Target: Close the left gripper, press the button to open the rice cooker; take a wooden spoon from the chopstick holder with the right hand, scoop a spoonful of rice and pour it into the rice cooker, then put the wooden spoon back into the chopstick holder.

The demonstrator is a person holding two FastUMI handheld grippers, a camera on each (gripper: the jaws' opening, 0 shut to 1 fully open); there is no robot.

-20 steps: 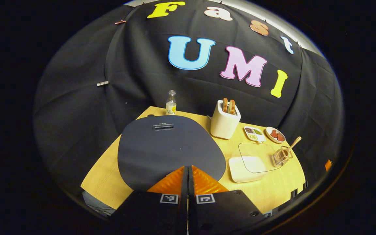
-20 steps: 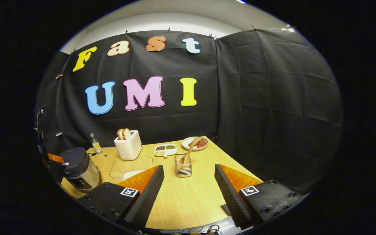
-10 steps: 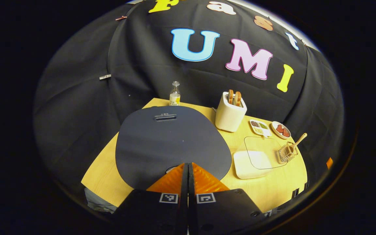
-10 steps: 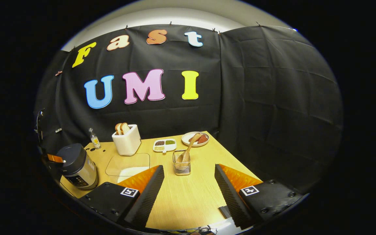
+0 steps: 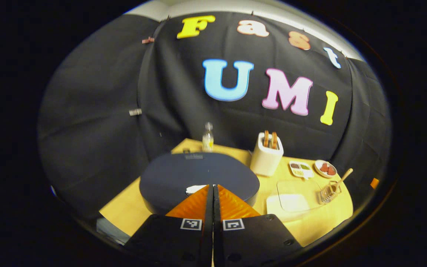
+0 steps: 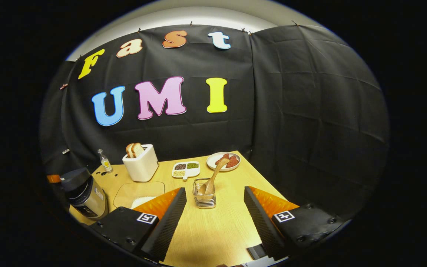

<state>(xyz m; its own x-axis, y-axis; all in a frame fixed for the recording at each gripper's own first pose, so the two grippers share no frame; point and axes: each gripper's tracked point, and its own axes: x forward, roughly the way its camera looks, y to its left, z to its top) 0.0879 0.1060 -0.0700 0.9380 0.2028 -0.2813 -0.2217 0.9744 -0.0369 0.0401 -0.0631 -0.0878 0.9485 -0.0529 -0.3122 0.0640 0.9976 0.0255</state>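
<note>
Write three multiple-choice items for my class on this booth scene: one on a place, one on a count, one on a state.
1. Where is the long-handled wooden spoon?
A. in the wire chopstick holder
B. on the round plate
C. in the toaster

2. How many bread slices stand in the white toaster?
A. one
B. two
C. four

3. How are the right gripper fingers set?
A. pressed together
B. spread apart
C. clamped on the spoon

Answers: 1 A, its bowl sits inside the holder. 2 B, two tops show. 3 B, bare table shows between them.
</note>
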